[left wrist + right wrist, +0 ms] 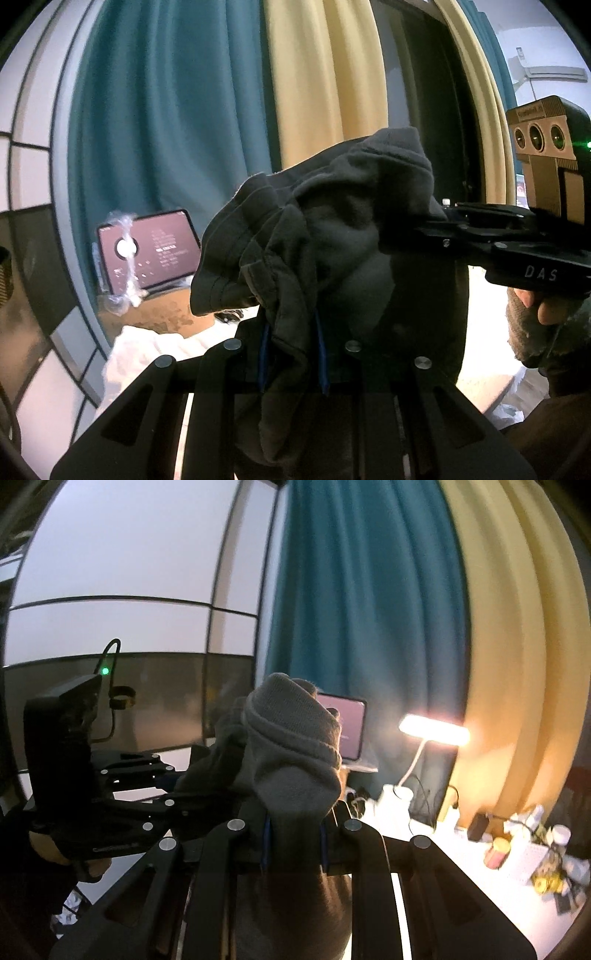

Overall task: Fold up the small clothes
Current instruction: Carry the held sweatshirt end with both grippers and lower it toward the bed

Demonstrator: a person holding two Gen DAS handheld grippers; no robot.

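The left gripper (293, 363) is clenched on a grey sock (332, 236), bunched just ahead of its jaws and held in the air. Beyond it the right gripper (436, 229) pinches the sock's far end. To fold well, draw the two ends apart until the cloth hangs flat, then lower it toward the table (436, 853) past the tablet (155, 251).

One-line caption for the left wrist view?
Left gripper and right gripper both pinch a dark grey garment held up before the curtains.
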